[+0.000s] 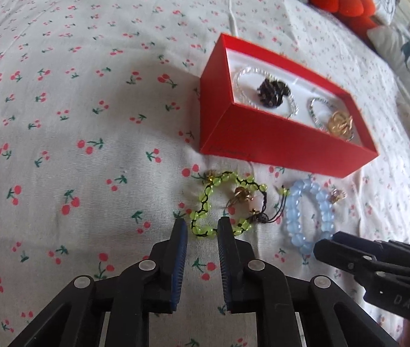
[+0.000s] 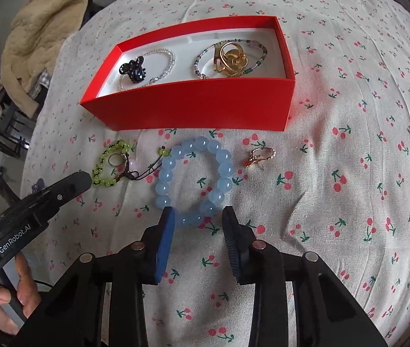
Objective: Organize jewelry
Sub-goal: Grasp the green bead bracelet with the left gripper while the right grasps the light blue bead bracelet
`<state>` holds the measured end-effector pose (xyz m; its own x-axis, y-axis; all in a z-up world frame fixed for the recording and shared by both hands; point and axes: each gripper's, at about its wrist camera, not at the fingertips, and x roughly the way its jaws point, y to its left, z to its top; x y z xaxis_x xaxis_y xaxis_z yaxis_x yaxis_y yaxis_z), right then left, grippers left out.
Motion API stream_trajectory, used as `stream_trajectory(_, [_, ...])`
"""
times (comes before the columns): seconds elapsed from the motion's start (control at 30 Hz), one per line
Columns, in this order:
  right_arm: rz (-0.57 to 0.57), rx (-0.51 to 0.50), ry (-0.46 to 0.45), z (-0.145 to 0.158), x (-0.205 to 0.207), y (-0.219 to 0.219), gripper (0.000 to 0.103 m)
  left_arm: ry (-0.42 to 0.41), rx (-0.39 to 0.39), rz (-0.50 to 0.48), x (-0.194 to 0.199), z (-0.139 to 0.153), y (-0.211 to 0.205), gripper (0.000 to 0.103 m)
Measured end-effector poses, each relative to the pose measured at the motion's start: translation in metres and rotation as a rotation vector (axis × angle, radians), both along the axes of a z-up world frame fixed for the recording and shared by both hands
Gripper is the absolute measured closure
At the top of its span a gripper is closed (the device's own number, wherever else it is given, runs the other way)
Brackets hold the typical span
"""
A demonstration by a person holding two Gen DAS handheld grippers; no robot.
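A red box lies open on the cherry-print cloth. It holds a black hair claw, a clear bead bracelet, a gold clip and a multicolour bead bracelet. In front of it lie a green bead bracelet with a ring on it, a blue bead bracelet and a small gold ring. My left gripper is open, its fingers astride the green bracelet's near edge. My right gripper is open around the blue bracelet's near edge.
Orange and green plush toys and a pillow lie at the far side of the bed. A beige blanket hangs over a chair beyond the bed's left edge.
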<state>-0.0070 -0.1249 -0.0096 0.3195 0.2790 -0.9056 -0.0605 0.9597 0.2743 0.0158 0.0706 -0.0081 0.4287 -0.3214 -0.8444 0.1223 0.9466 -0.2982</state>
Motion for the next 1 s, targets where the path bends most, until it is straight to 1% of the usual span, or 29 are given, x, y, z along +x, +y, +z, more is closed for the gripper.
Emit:
stream_trajectory(0.07, [-0.023, 0.004, -0.006, -0.002, 0.002, -0.001, 0.068, 0.032, 0.051, -0.021, 0.006, -0.011, -0.008, 0.087])
stream_trajectory(0.1, [-0.037, 0.009, -0.011, -0.002, 0.003, -0.002, 0.069, 0.032, 0.07, -0.028, 0.008, -0.014, -0.01, 0.087])
stream_trajectory(0.13, [-0.055, 0.014, -0.015, -0.002, 0.004, -0.003, 0.069, 0.012, 0.085, -0.029, 0.008, -0.014, -0.013, 0.087])
stream_trajectory(0.2, [-0.087, 0.028, -0.013, -0.004, 0.007, -0.008, 0.069, 0.004, 0.119, -0.035, 0.01, -0.013, -0.018, 0.087])
stream_trajectory(0.3, [-0.132, 0.064, -0.002, -0.007, 0.012, -0.015, 0.072, 0.009, 0.128, -0.024, 0.012, -0.012, -0.02, 0.087])
stream_trajectory(0.37, [-0.14, 0.061, -0.004, -0.009, 0.015, -0.016, 0.075, 0.008, 0.132, -0.02, 0.014, -0.013, -0.021, 0.088])
stream_trajectory(0.4, [-0.139, 0.046, -0.007, -0.009, 0.016, -0.015, 0.079, 0.007, 0.133, -0.017, 0.014, -0.014, -0.021, 0.089])
stream_trajectory(0.43, [-0.134, 0.024, -0.013, -0.01, 0.017, -0.014, 0.085, 0.007, 0.133, -0.013, 0.014, -0.014, -0.021, 0.091])
stream_trajectory(0.53, [-0.117, -0.024, -0.026, -0.009, 0.019, -0.009, 0.09, 0.016, 0.108, -0.005, 0.017, -0.013, -0.016, 0.094])
stream_trajectory(0.63, [-0.118, -0.006, -0.018, -0.006, 0.019, -0.011, 0.091, 0.047, 0.043, -0.019, 0.017, -0.011, -0.006, 0.093])
stream_trajectory(0.7, [-0.127, 0.02, -0.01, -0.003, 0.019, -0.015, 0.091, 0.05, 0.016, -0.014, 0.015, -0.008, 0.0, 0.093])
stream_trajectory(0.83, [-0.129, 0.047, -0.016, 0.006, 0.014, -0.02, 0.091, 0.025, 0.006, 0.005, 0.015, -0.002, 0.007, 0.092])
stream_trajectory(0.93, [-0.134, 0.054, -0.025, 0.011, 0.012, -0.024, 0.091, 0.014, -0.008, 0.008, 0.018, -0.001, 0.002, 0.09])
stream_trajectory(1.0, [-0.133, 0.058, -0.024, 0.012, 0.011, -0.026, 0.091, 0.011, 0.007, -0.004, 0.02, -0.002, -0.005, 0.088])
